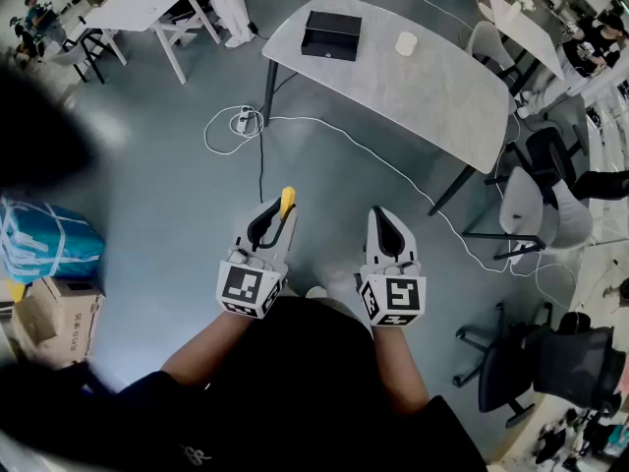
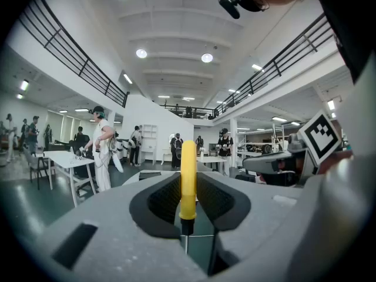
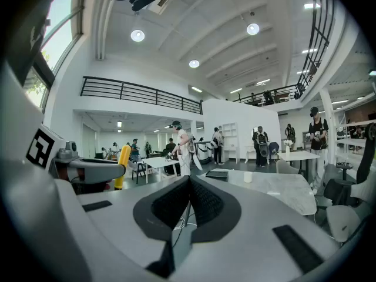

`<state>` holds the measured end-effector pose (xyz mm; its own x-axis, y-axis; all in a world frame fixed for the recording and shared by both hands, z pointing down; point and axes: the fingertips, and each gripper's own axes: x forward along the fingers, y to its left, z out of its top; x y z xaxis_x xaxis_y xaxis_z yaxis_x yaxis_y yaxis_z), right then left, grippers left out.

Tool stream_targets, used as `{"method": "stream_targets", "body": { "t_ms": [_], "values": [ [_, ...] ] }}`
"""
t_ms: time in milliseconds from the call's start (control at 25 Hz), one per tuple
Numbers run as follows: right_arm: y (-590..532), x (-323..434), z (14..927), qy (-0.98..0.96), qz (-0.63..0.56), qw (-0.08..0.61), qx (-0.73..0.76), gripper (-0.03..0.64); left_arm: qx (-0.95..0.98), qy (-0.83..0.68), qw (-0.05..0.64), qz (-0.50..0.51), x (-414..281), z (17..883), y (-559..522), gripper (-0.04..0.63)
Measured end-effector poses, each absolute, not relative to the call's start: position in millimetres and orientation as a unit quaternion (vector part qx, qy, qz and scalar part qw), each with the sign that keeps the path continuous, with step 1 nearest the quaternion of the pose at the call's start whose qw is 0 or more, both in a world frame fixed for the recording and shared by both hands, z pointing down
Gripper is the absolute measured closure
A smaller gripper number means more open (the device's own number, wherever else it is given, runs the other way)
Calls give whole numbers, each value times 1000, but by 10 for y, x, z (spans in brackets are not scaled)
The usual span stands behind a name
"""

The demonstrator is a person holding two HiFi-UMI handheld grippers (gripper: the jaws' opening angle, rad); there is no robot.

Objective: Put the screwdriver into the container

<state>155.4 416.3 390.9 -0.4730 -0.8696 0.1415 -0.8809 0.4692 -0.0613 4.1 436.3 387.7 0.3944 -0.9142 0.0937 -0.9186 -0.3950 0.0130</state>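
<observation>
My left gripper (image 1: 270,222) is shut on a screwdriver, whose yellow handle (image 1: 287,202) sticks out past the fingertips. In the left gripper view the handle (image 2: 188,178) stands upright between the black pads, with the thin metal shaft below it. The black open container (image 1: 331,34) sits on the far part of a grey table (image 1: 432,87), well ahead of both grippers, and it also shows in the right gripper view (image 3: 217,174). My right gripper (image 1: 385,226) is held beside the left one over the floor, its jaws together with nothing between them (image 3: 189,184).
A white cup-like object (image 1: 406,43) stands on the table right of the container. A white cable with a power strip (image 1: 243,121) trails across the grey floor. Office chairs (image 1: 536,209) stand at the right, cardboard boxes (image 1: 54,318) at the left. People stand by a white table (image 1: 147,3) farther back.
</observation>
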Motion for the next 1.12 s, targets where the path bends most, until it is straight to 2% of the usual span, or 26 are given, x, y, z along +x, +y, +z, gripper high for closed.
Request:
{"method": "stream_targets", "body": {
  "t_ms": [280, 520, 840, 1120],
  "values": [
    [4402, 1567, 3867, -850, 75, 9, 522, 606, 828, -559, 19, 34, -34, 3790, 4629, 503],
    [4358, 1474, 4075, -844, 102, 22, 526, 606, 827, -559, 35, 48, -126, 3926, 4586, 503],
    [3641, 1093, 4126, -846, 92, 45, 523, 606, 827, -559, 29, 45, -465, 3969, 3757, 505],
    [2557, 449, 4229, -841, 75, 67, 532, 606, 825, -562, 43, 32, -1127, 4087, 2744, 506]
  ]
}}
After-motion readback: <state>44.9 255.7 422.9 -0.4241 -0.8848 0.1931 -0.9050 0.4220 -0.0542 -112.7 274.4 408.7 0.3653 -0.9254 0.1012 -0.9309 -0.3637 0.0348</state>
